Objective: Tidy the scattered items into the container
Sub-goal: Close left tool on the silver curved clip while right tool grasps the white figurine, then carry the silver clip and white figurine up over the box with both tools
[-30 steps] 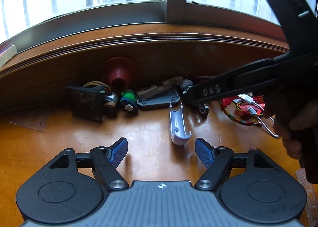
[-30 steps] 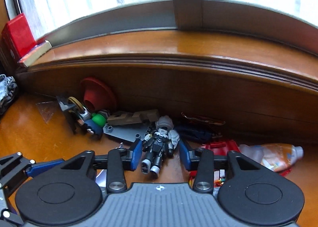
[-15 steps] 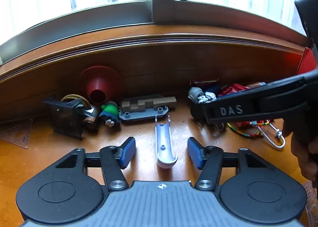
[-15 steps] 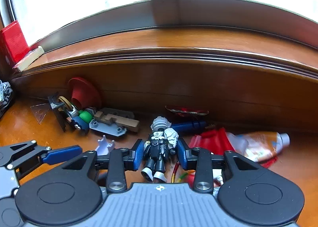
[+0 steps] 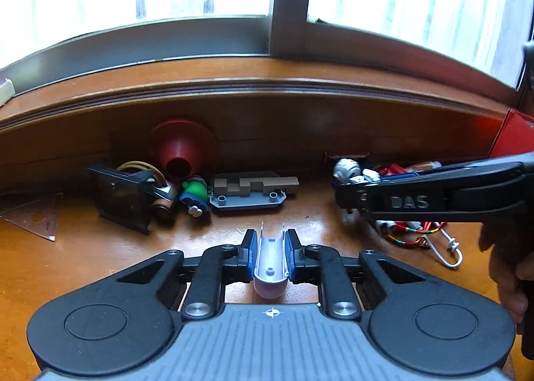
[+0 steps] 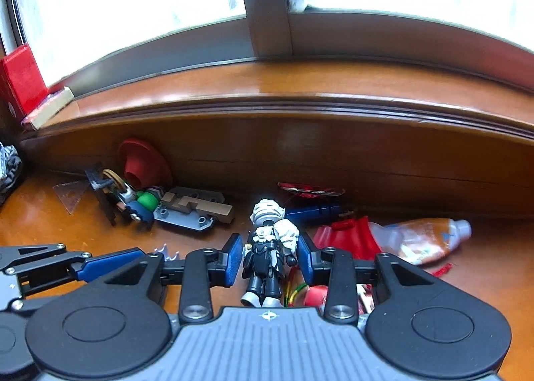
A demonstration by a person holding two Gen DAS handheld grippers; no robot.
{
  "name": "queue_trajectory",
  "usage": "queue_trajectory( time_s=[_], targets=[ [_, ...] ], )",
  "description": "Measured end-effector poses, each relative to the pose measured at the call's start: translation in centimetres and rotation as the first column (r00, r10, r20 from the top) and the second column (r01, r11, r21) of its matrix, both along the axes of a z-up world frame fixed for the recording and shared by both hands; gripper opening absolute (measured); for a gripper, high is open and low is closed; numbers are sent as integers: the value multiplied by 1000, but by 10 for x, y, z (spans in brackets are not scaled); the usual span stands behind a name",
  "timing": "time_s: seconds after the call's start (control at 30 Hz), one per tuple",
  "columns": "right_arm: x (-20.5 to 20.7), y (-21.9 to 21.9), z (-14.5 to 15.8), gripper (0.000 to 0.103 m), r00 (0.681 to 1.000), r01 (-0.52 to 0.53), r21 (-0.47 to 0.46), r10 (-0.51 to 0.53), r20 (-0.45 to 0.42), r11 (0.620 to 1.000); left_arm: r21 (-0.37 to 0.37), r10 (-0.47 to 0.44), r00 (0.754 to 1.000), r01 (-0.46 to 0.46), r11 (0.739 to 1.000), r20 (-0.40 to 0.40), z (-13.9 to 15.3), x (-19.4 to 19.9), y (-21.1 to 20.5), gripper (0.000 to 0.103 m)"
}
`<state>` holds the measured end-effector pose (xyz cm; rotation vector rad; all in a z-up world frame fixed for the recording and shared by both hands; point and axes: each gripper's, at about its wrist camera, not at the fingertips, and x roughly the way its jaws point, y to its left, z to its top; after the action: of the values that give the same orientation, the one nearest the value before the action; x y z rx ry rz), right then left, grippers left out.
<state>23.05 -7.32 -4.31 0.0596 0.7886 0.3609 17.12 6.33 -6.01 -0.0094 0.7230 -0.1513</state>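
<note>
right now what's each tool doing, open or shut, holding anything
Left tool: shut on the grey curved clip, pads against both its sides.
Right tool: open, straddling the robot figure, with gaps to both pads.

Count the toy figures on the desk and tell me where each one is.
2. The white-and-black robot figure stands between the right tongs, not yet clamped. The green-capped figure lies left of the grey brick plate. Clutter may hide more.

"DAS" in raised letters on right gripper [image 5: 343, 197]
</note>
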Motion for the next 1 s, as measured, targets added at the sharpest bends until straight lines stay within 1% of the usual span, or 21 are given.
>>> queue_trajectory(
  time_s=[0.2, 0.57, 0.77, 0.83, 1.0],
  targets=[
    [-36, -12, 21, 38, 999, 29, 12, -29, 27, 1000, -2, -19, 1000, 19, 1000, 22, 14, -10, -2, 19],
    [-113, -47, 54, 38, 987, 148, 15, -149, 63, 989, -22, -128, 991, 130, 991, 44, 33, -42, -20, 19],
    [-153, -75, 70, 38, 970, 222, 18, -222, 98, 975, -14, -197, 979, 198, 980, 46, 38, -53, -45, 19],
    [-163, -88, 74, 38, 966, 234, 22, -235, 105, 972, -11, -214, 976, 214, 977, 47, 41, -56, -55, 19],
    [-179, -127, 84, 38, 962, 241, 35, -244, 124, 970, 12, -230, 970, 229, 973, 76, 53, -62, -90, 19]
  ],
)
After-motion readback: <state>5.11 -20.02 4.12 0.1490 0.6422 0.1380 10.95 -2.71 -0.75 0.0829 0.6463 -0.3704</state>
